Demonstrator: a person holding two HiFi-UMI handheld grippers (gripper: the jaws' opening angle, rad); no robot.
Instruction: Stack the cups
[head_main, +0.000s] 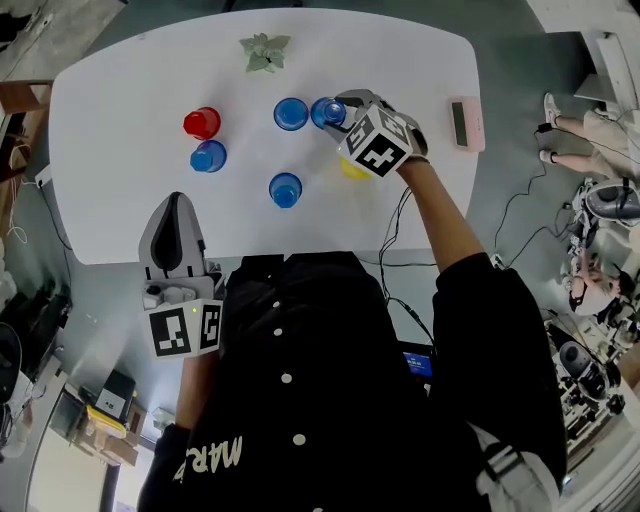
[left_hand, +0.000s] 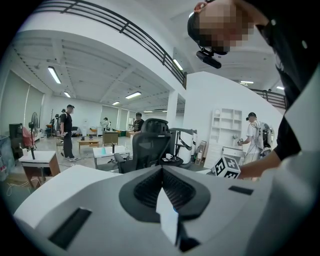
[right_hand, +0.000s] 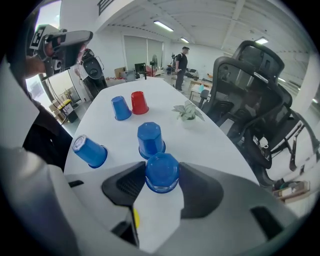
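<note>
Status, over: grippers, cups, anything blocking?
Right gripper shut on blue cup. Left gripper shut, empty, at table near edge. Second blue cup close beyond the held one; nothing else crowding it.

A small plant (head_main: 264, 52) and a pink device (head_main: 465, 124) sit well apart on the white table (head_main: 120, 200).
</note>
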